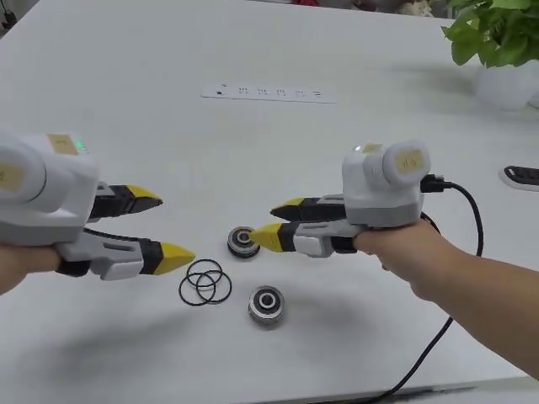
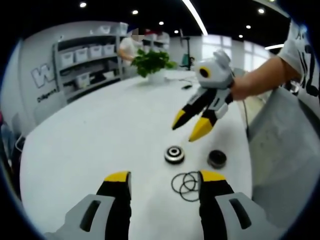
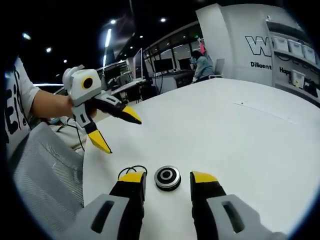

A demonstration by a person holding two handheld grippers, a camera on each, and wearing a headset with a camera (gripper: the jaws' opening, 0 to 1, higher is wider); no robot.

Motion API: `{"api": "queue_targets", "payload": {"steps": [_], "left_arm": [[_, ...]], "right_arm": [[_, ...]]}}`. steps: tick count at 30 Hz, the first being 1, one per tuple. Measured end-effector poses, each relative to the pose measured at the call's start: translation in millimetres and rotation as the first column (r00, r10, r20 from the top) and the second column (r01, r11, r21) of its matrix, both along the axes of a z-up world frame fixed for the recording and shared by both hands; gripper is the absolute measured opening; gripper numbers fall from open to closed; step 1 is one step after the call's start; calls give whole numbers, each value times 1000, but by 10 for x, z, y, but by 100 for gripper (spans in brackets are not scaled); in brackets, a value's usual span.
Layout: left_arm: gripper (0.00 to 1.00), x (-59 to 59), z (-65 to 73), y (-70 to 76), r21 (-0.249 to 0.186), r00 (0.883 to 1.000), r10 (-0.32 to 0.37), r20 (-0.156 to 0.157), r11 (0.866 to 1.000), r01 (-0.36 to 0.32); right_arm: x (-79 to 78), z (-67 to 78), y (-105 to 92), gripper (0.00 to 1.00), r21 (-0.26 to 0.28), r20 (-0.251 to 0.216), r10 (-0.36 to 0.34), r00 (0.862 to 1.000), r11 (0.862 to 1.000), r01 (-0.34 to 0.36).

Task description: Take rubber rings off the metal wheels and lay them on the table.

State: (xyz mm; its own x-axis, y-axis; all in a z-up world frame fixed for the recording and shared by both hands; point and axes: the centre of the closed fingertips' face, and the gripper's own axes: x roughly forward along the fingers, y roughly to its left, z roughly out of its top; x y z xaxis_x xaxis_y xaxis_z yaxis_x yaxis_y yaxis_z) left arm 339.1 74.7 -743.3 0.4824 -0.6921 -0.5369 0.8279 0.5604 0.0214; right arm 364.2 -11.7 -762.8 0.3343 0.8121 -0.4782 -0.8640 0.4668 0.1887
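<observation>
Two small metal wheels stand on the white table (image 1: pixel 152 109): one (image 1: pixel 242 241) just left of my right gripper's lower tip, the other (image 1: pixel 266 304) nearer to me. Three loose black rubber rings (image 1: pixel 205 282) lie overlapping on the table to the left of the wheels. My right gripper (image 1: pixel 274 221) is open, and in its own view the wheel (image 3: pixel 167 178) sits on the table just beyond and between its yellow tips. My left gripper (image 1: pixel 168 229) hangs open above and left of the rings, holding nothing. The left gripper view has both wheels (image 2: pixel 174 154) (image 2: pixel 217 158) and the rings (image 2: pixel 186 184).
A white power strip (image 1: pixel 269 91) lies flat in the table's middle back. A potted plant (image 1: pixel 504 50) stands at the back right, with a dark socket (image 1: pixel 520 175) near the right edge. A black cable (image 1: pixel 461 210) trails from the right gripper toward the table's front edge.
</observation>
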Motion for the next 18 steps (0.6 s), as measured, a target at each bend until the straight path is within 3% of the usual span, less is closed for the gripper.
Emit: {"api": "queue_targets", "payload": {"steps": [18], "left_arm": [[54, 84, -40, -97, -3, 1000, -19, -14, 1000, 19]], "right_arm": [[12, -146, -114, 31, -50, 34, 28, 999, 998, -27]]}}
